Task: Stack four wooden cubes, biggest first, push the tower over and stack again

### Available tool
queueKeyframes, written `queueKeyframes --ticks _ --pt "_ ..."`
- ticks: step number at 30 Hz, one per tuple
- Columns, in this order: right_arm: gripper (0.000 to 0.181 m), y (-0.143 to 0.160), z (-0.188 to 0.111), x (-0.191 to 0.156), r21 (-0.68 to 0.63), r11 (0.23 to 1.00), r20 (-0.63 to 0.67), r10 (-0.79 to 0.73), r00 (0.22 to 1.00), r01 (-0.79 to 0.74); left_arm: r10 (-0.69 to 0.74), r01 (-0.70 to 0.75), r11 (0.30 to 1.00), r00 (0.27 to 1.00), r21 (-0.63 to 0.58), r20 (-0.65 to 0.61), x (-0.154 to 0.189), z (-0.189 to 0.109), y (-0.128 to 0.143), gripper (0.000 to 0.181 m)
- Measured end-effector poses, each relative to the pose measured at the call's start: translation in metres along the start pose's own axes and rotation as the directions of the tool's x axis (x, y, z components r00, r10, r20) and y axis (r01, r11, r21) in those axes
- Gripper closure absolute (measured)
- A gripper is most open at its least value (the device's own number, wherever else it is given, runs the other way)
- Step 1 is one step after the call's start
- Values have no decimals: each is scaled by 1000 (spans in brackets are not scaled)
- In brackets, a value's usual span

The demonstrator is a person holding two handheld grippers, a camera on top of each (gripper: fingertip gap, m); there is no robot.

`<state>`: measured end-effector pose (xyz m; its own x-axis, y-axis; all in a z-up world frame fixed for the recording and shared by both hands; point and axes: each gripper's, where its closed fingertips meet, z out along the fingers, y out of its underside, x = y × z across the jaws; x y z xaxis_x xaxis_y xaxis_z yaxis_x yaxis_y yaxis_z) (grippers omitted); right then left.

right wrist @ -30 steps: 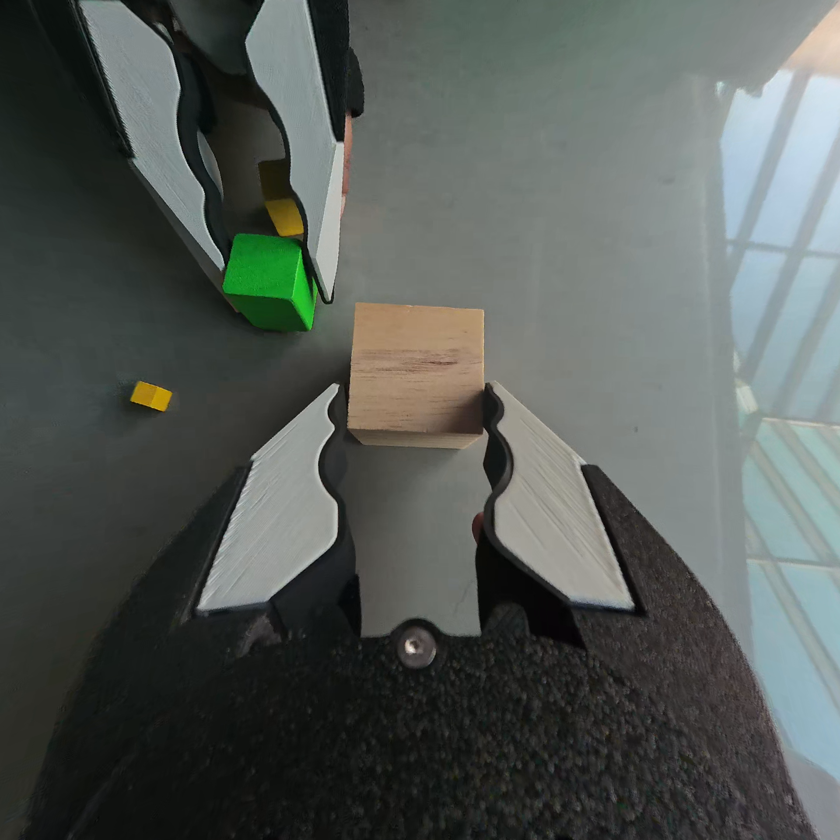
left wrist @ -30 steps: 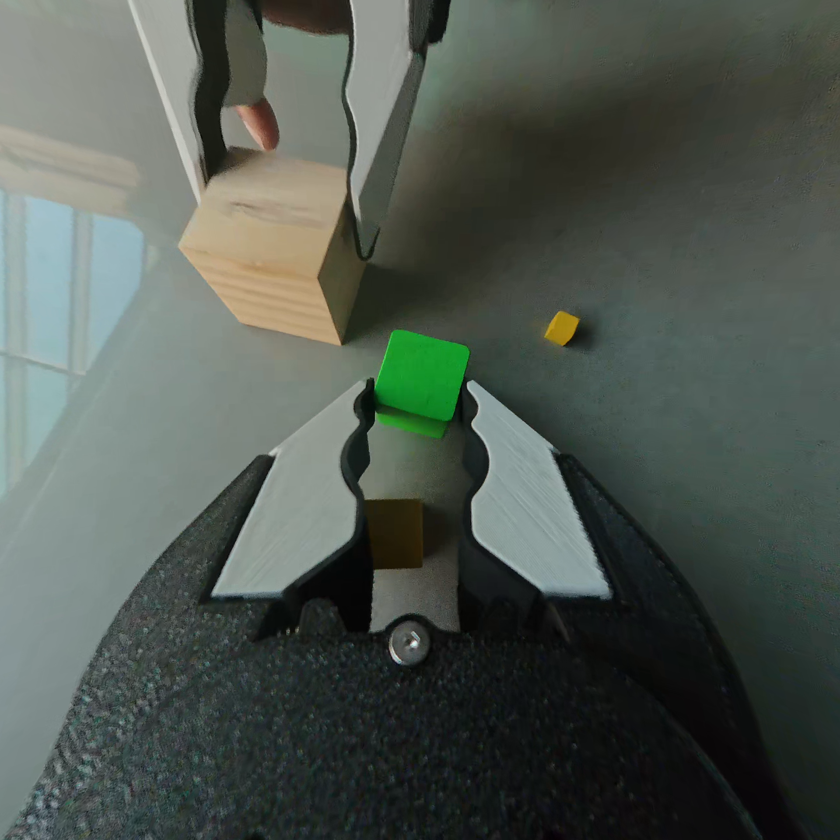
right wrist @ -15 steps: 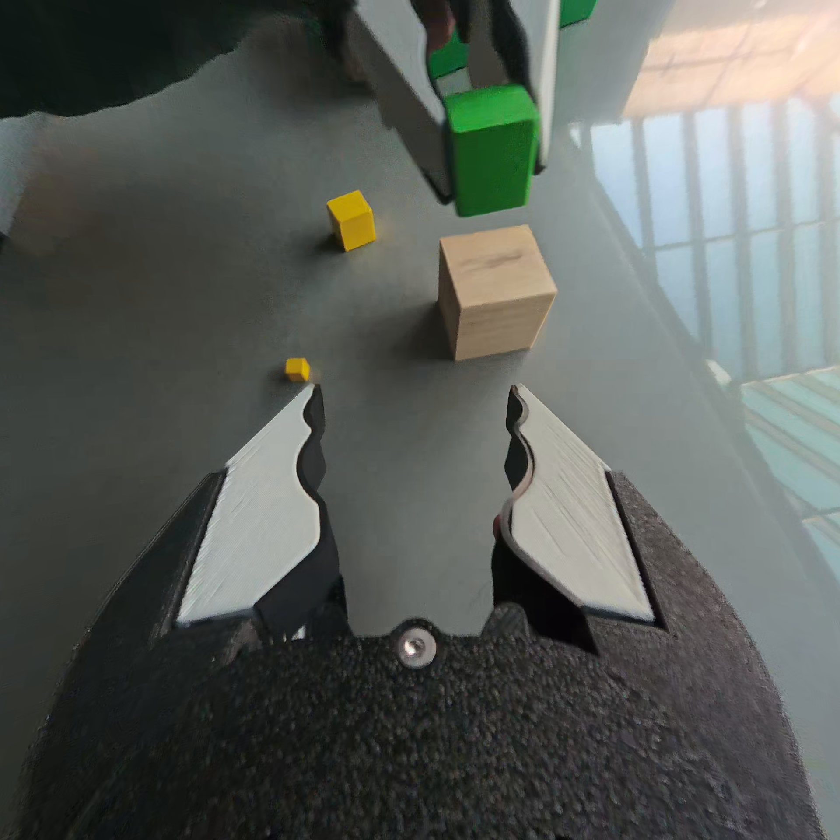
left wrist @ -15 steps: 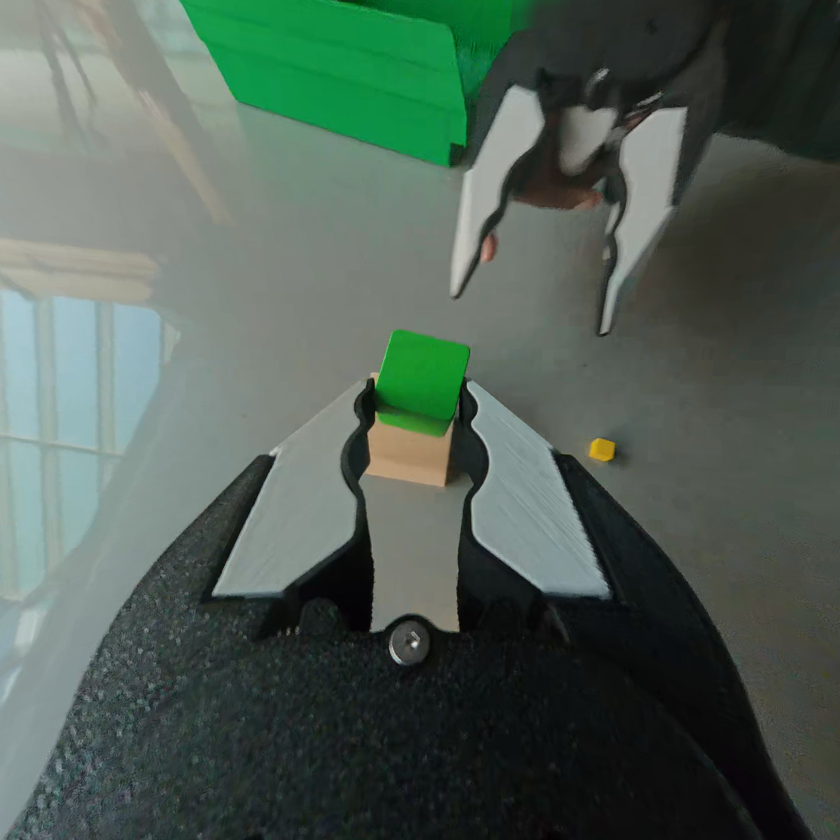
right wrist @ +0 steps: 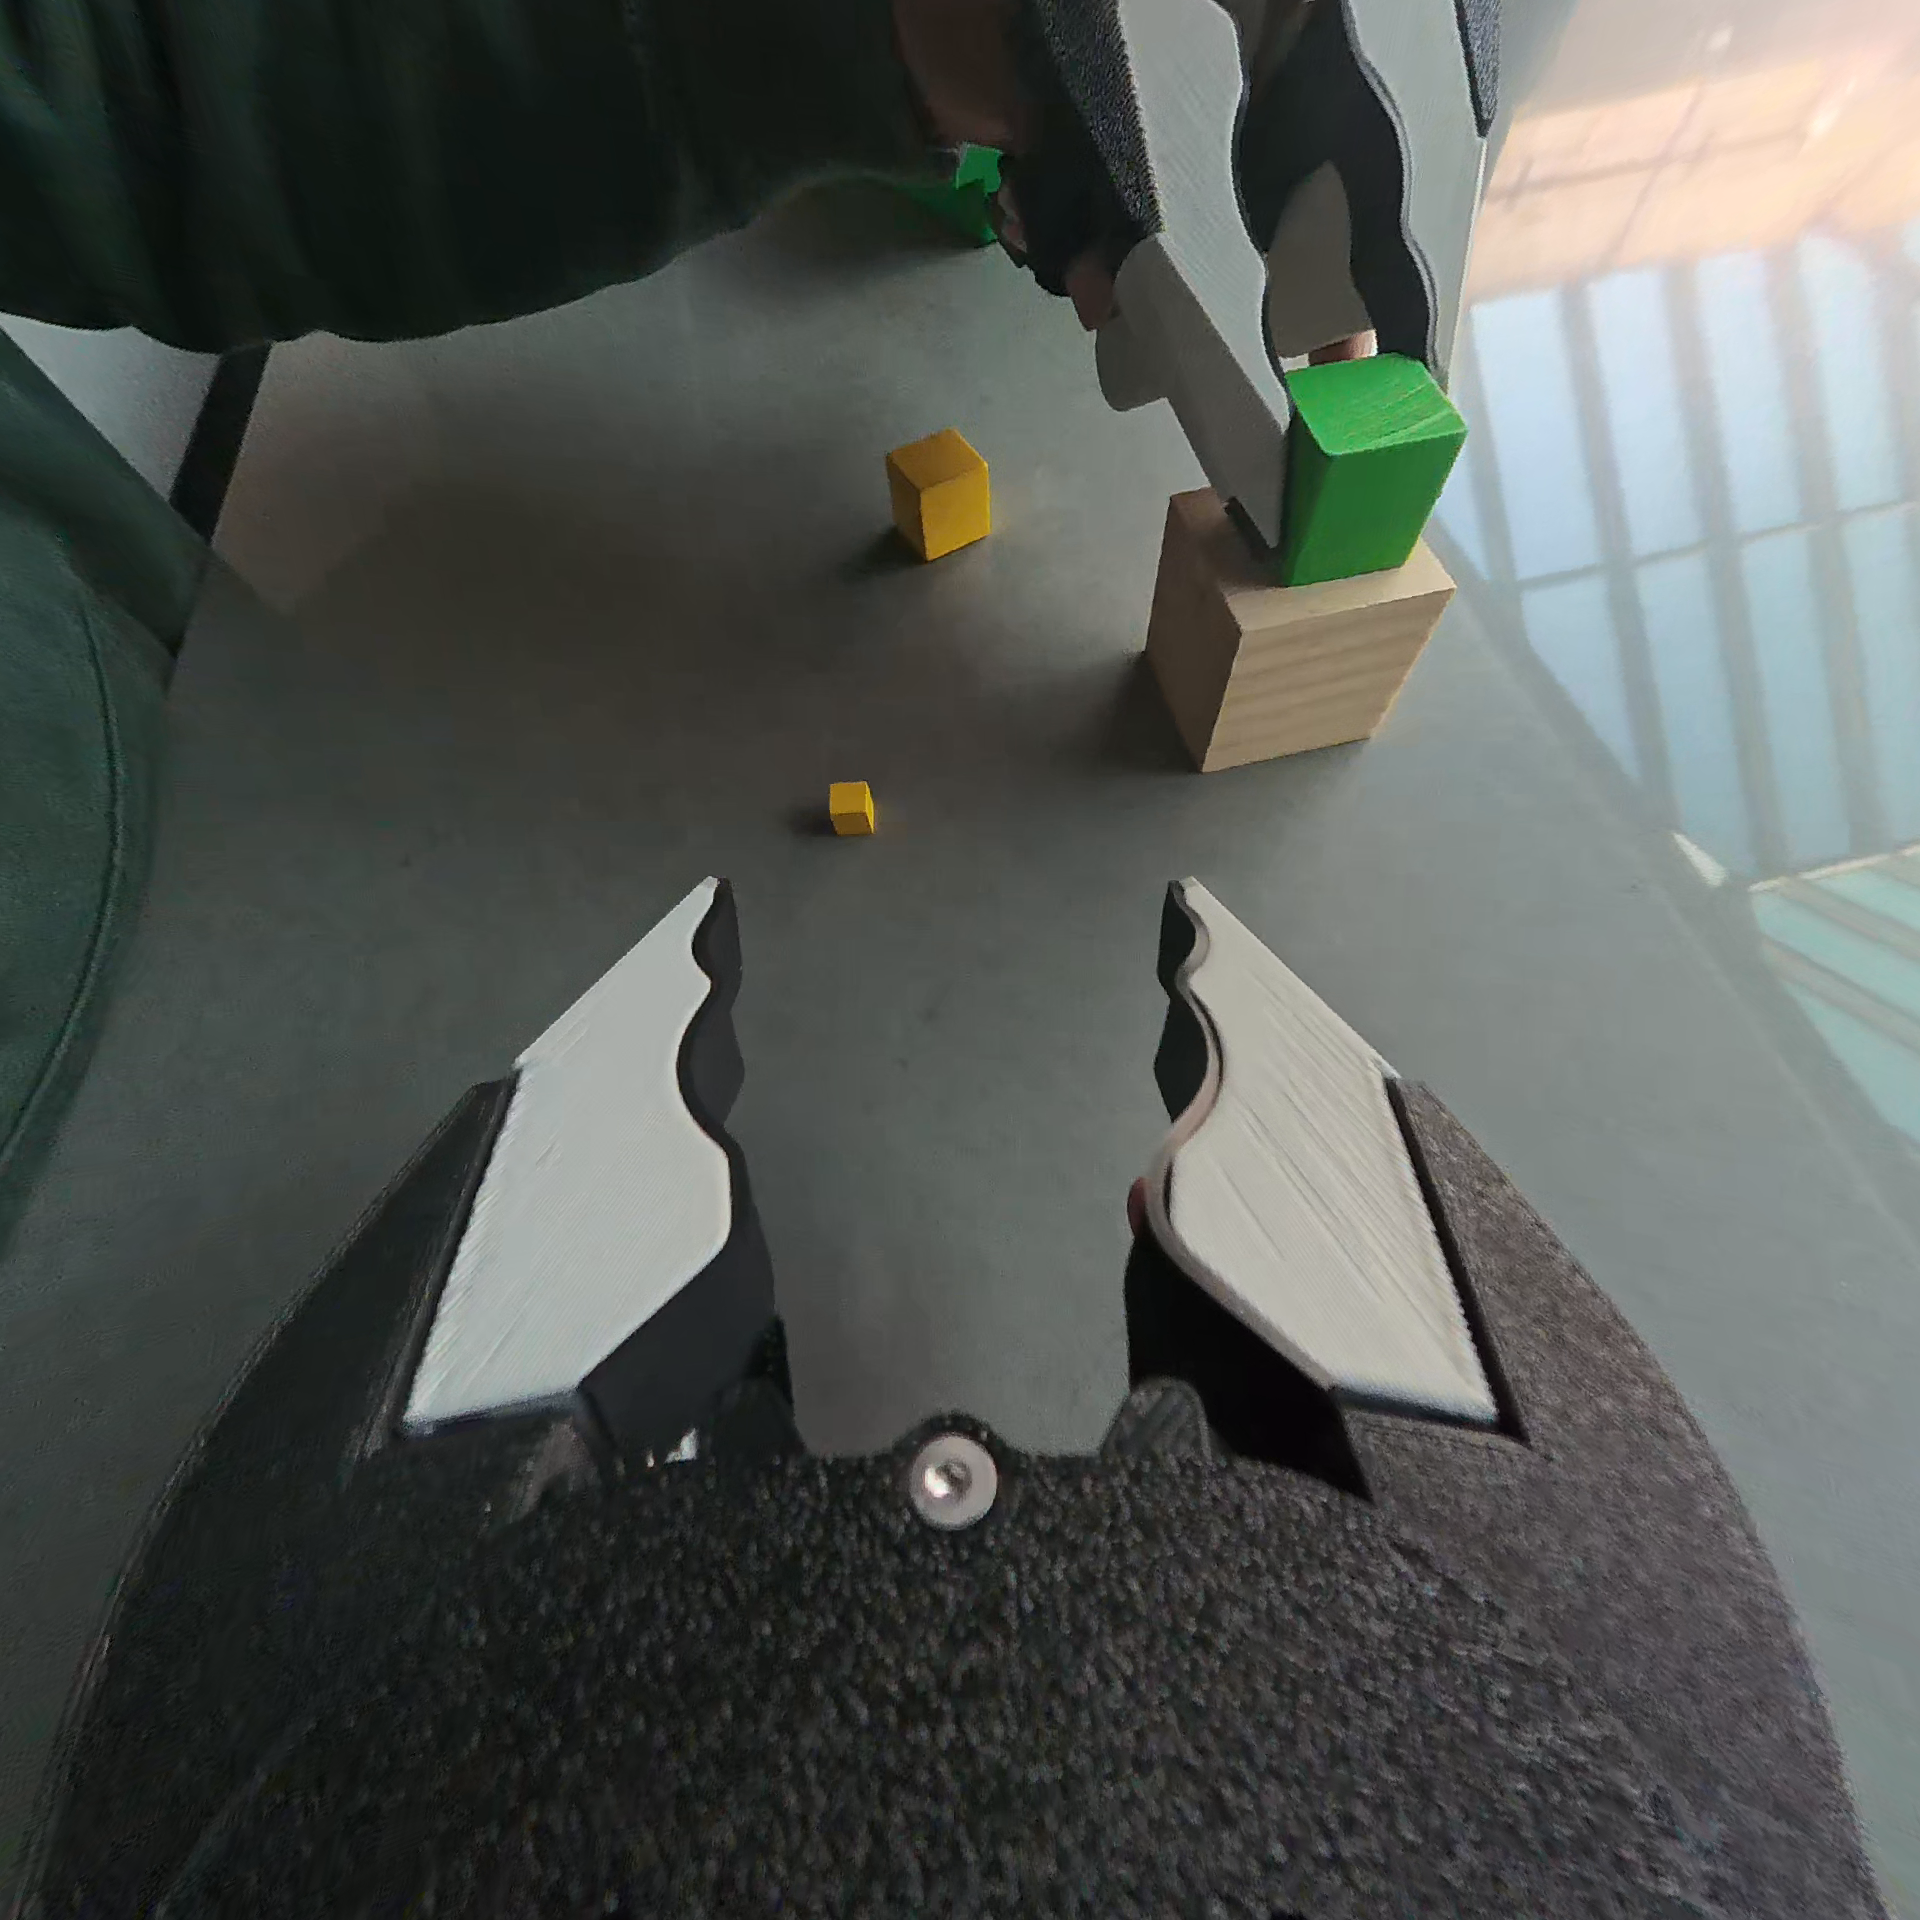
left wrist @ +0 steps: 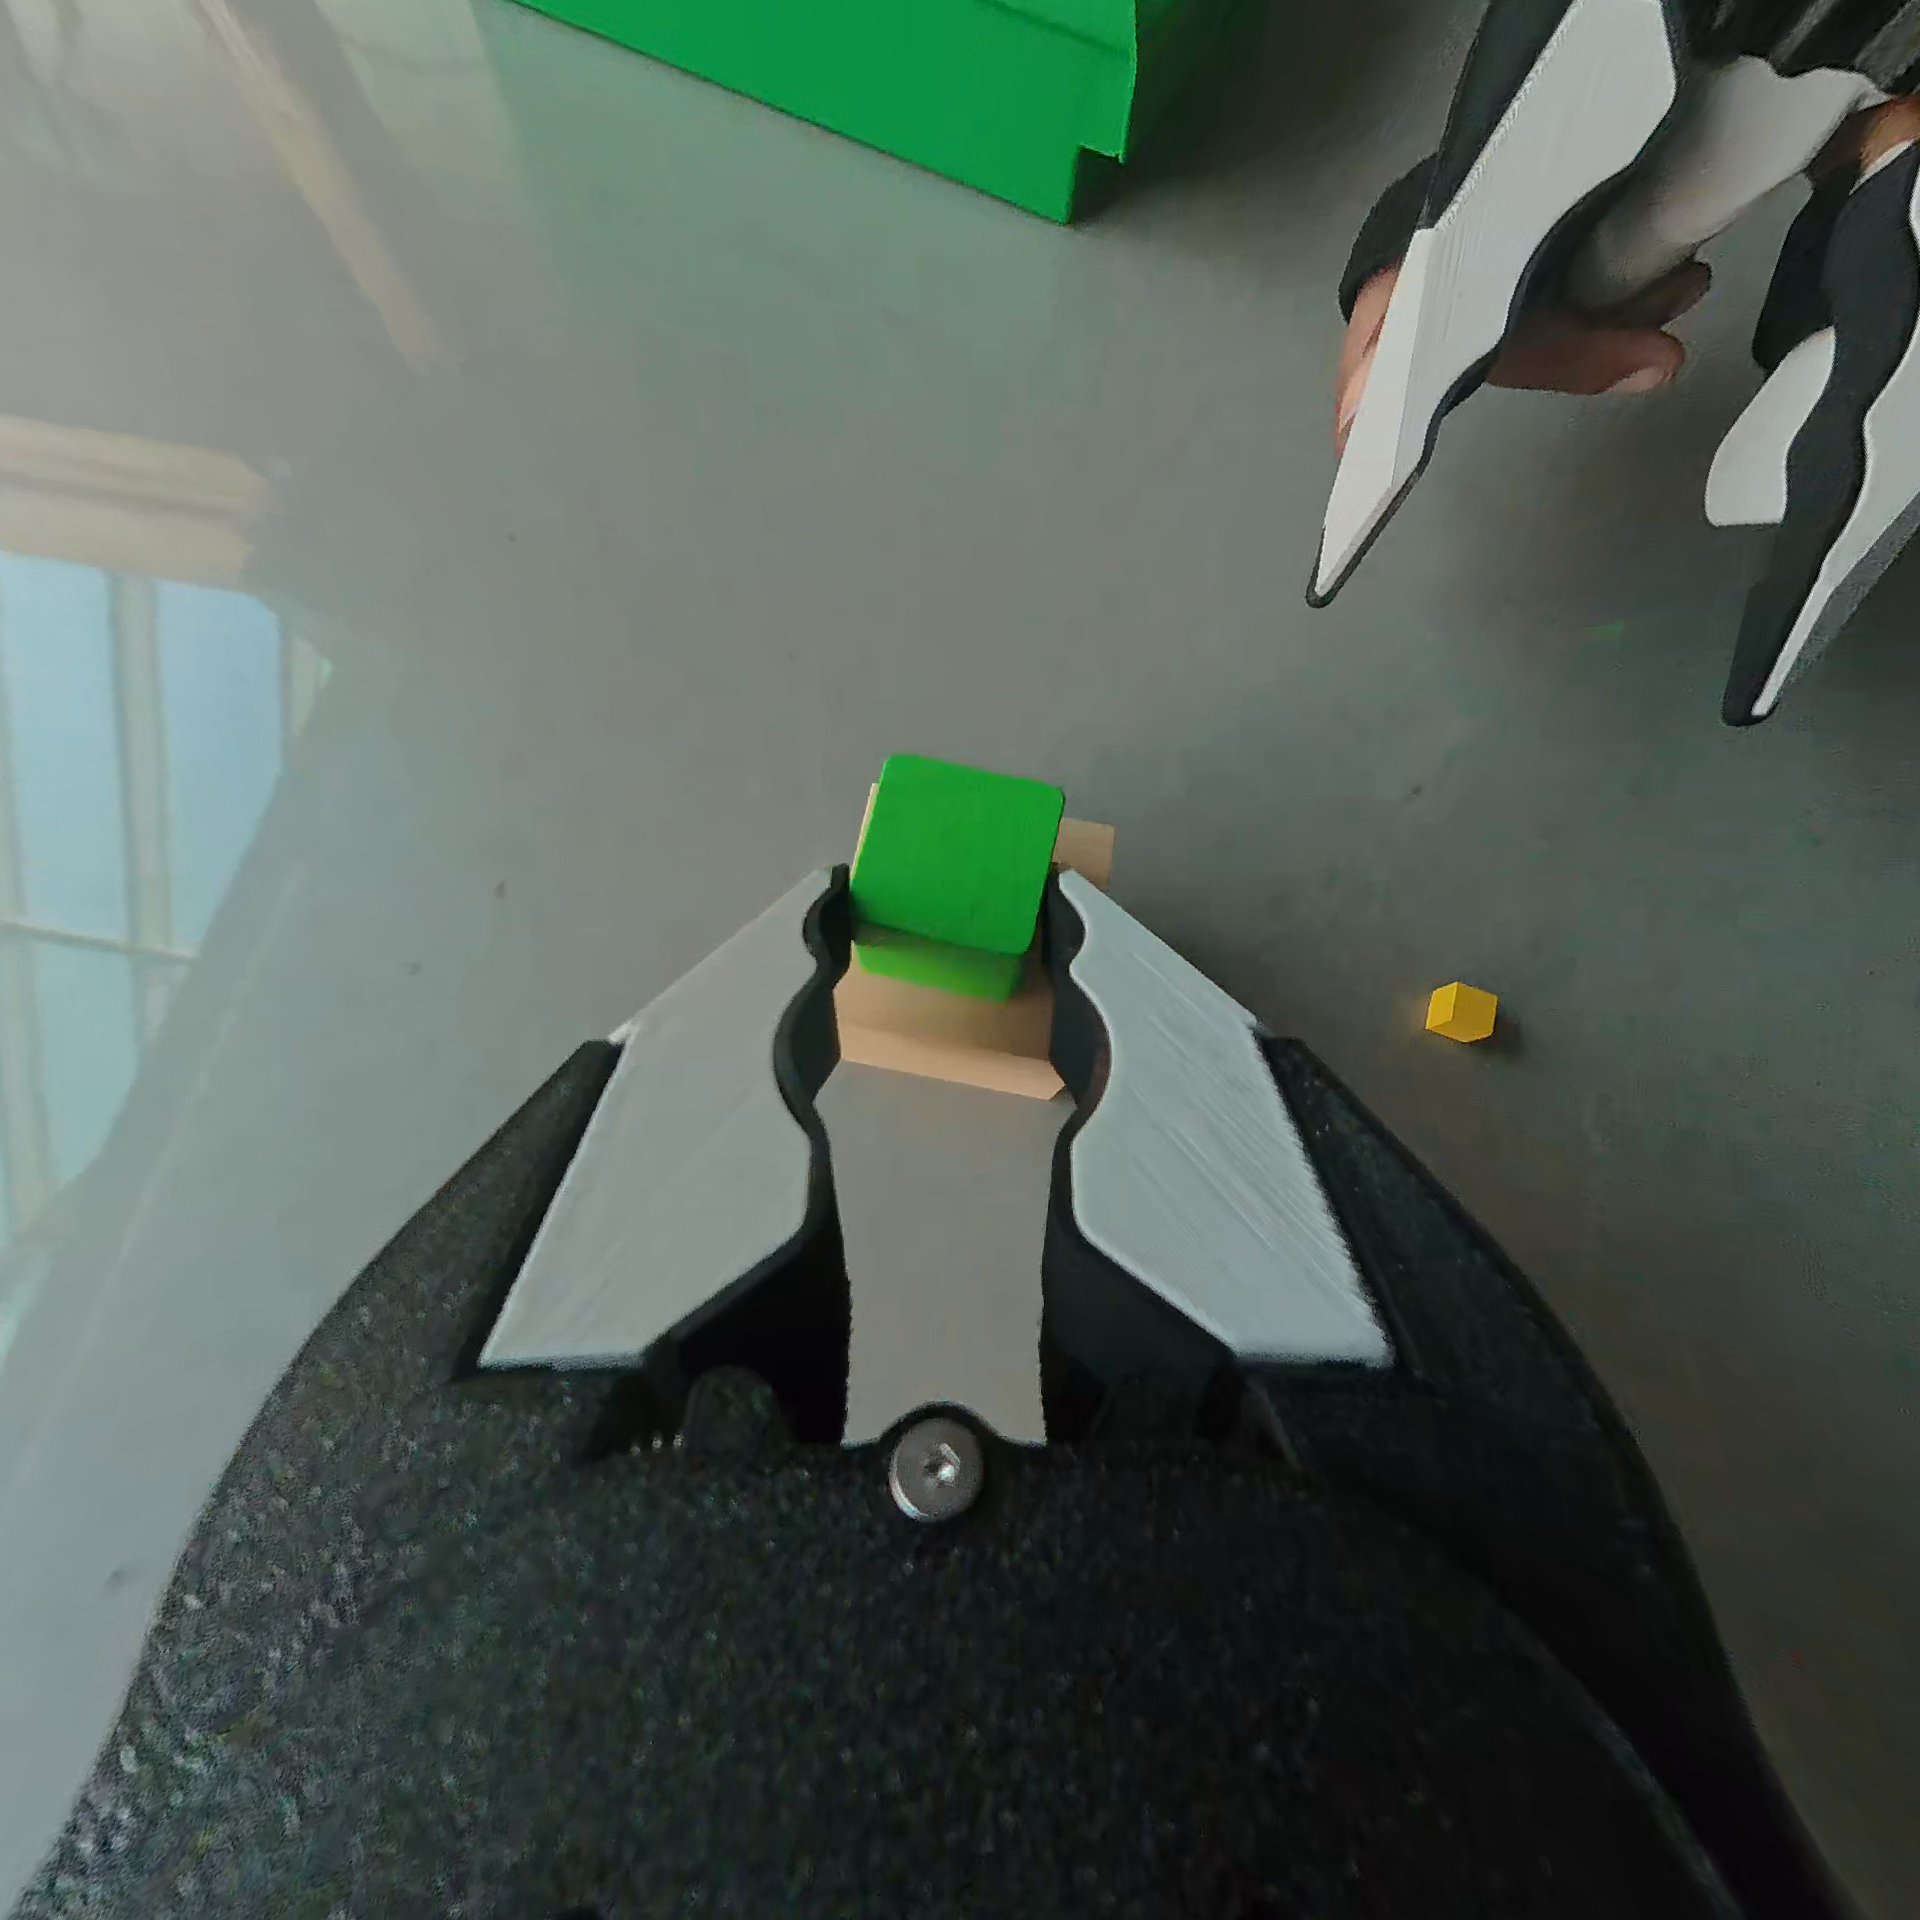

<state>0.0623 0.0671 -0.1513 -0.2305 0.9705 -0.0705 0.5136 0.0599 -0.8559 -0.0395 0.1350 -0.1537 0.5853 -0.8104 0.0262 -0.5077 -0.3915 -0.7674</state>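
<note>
On the grey table (right wrist: 582, 665), at about one o'clock from my right tool, stands the biggest piece: a pale wooden cube (right wrist: 1299, 665) with visible grain lines on its near side. A green block (right wrist: 1361, 483), bright and smooth with rounded edges, sits on its top face, tilted a little, its lower edge touching the wood. My left tool (left wrist: 948, 914) is closed on that green block, one finger pressed to each side, and in the left wrist view the wood shows just beneath and behind it.

At eleven o'clock in the left wrist view lies a large flat green box (left wrist: 935, 94), well apart from the stack.

At twelve o'clock from my right tool sits a yellow cube (right wrist: 937, 494), mid-sized, near the wooden cube's left side but apart from it. Closer in, just ahead of the fingertips, is a tiny yellow cube (right wrist: 852, 808), resting alone on the table.

My right tool (right wrist: 943, 894) is spread wide and holds nothing, raised above the table surface. A dark green sleeve (right wrist: 416, 156) crosses the top of its view.
</note>
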Motion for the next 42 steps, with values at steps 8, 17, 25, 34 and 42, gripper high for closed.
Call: queueKeyframes --ticks 8,17,25,34,42 --pt "100 -1 1 -1 9 1000 -19 -4 1000 5 -9 9 1000 1000 -3 13 1 0 0 146" --pt "101 3 2 -8 10 1000 -24 0 1000 0 -41 37 993 999 113 33 28 -63 3 131" --pt "103 4 11 -18 13 1000 2 9 1000 -9 -182 181 983 981 22 65 68 -72 92 132" --pt "103 7 10 -25 3 1000 4 19 1000 -19 -175 179 983 978 -28 114 63 -53 106 155" --pt "103 12 7 -29 8 999 3 39 999 -39 -15 15 988 1000 151 -7 52 -70 11 155"
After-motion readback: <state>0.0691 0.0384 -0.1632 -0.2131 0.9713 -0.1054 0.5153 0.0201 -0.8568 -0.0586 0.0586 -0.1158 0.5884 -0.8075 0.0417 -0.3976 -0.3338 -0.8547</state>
